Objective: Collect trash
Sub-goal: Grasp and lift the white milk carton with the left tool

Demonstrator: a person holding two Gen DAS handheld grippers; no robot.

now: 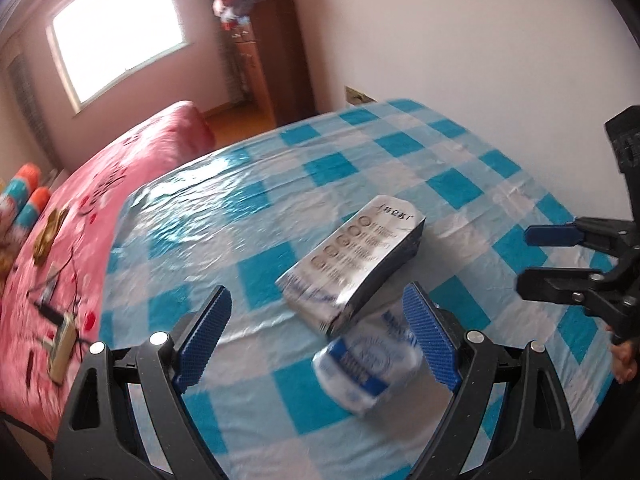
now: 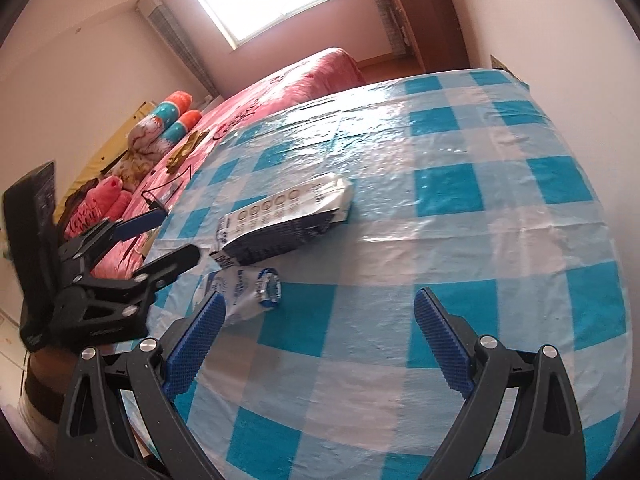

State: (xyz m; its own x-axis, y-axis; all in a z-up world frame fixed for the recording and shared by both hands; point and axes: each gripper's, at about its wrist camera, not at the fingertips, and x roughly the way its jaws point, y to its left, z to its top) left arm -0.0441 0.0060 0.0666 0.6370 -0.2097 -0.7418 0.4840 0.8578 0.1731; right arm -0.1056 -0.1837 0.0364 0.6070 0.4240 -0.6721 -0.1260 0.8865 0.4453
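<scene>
both tongs stand wide open and hold nothing. the flattened carton [image 1: 352, 264] lies on the checked surface [image 1: 460, 152], its long axis running from about seven o'clock to one o'clock in the left wrist view, and the crumpled wrapper [image 1: 368, 364] touches its near end. the left tongs [image 1: 320, 340] hover with the wrapper low between the tips toward the right finger, so they look nearer. the right tongs [image 2: 324, 340] have both pieces off at about ten o'clock.
</scene>
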